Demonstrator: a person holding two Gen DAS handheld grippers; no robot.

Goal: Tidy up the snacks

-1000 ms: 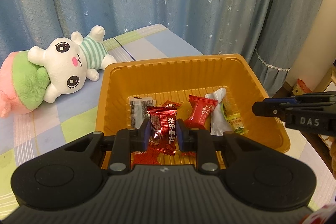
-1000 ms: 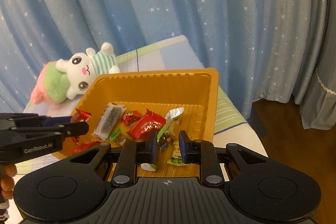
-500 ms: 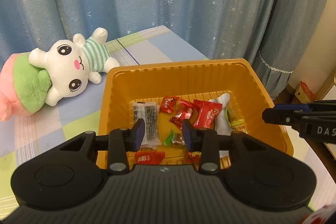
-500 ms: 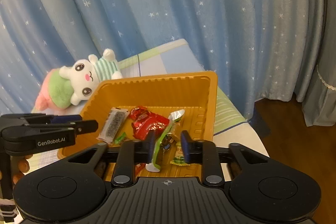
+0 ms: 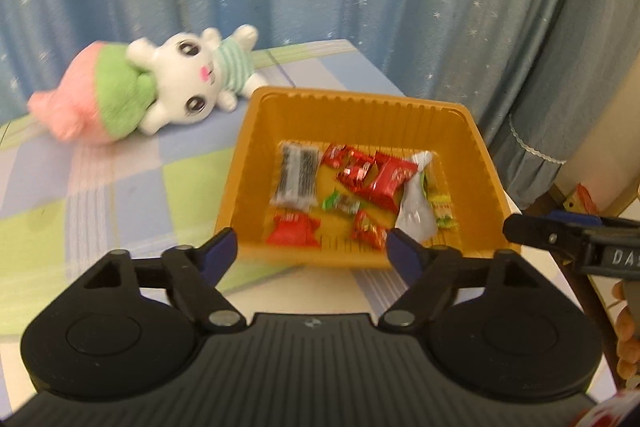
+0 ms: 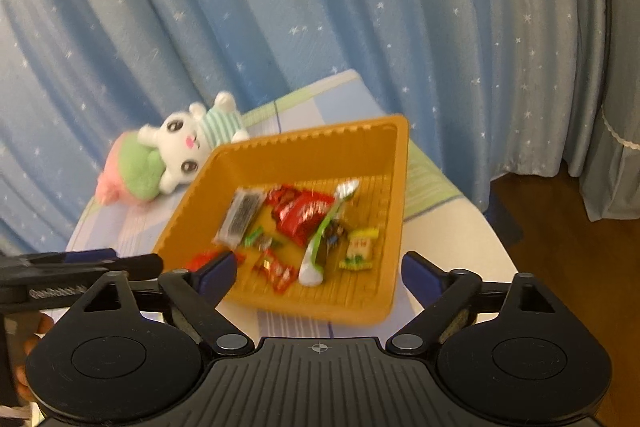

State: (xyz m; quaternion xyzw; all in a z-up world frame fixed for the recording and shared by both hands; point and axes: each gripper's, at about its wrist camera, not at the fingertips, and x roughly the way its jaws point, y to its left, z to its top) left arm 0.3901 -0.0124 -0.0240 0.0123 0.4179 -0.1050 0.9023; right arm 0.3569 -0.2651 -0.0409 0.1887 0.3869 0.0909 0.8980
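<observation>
Plush rabbit beside tray

The surface, covered in a pastel checked cloth, carries an orange tray holding wrapped snacks. A plush bunny lies just beside the tray's far-left corner.

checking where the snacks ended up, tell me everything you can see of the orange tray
The orange tray is a squarish, deep bin of thin ribbed plastic, sitting flat and upright on the checked tablecloth beside the plush rabbit. Wrapped snacks lie loose on its floor: several red packets, a black-and-clear one, a white one, small green and yellow ones. Neither gripper touches it.
</observation>
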